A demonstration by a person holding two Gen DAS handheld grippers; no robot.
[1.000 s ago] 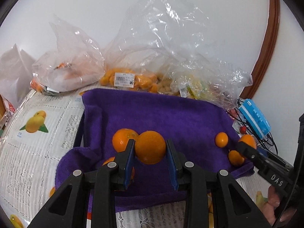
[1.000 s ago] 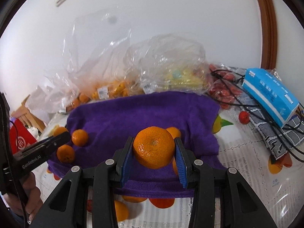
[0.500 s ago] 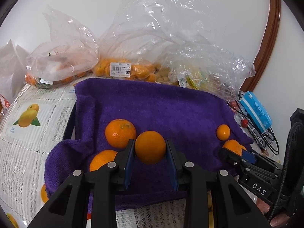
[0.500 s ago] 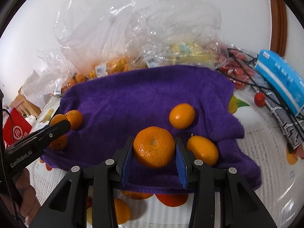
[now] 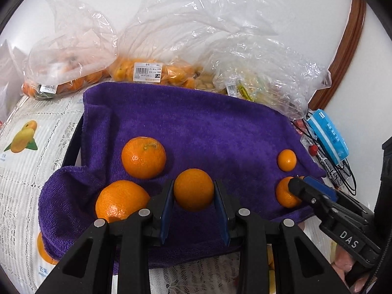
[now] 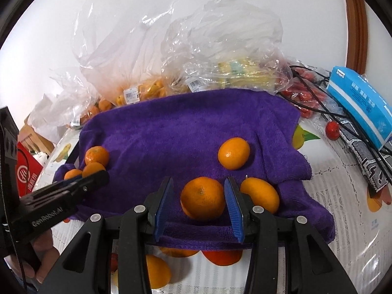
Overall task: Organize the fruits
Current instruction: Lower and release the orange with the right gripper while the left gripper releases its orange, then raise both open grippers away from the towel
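Observation:
A purple towel (image 5: 196, 127) (image 6: 186, 127) lies spread on the table. My left gripper (image 5: 193, 193) is shut on a tangerine (image 5: 193, 189) low over the towel's near left part, next to two loose tangerines (image 5: 143, 157) (image 5: 120, 201). My right gripper (image 6: 199, 199) stands open around a tangerine (image 6: 202, 198) that rests on the towel's near right part; gaps show on both sides. Two more tangerines (image 6: 234, 153) (image 6: 261, 194) lie beside it. The right gripper's tip also shows in the left wrist view (image 5: 297, 186).
Clear plastic bags of fruit (image 5: 152, 71) (image 6: 232, 71) line the wall behind the towel. A blue box (image 6: 362, 103), black cables (image 6: 343, 122) and small red fruits (image 6: 332, 130) lie at the right. The tablecloth (image 5: 29, 161) has printed fruit pictures. A red box (image 6: 27, 171) stands left.
Both grippers came down toward the towel. The right gripper's jaws opened and its tangerine now rests on the towel. The left gripper still holds its tangerine.

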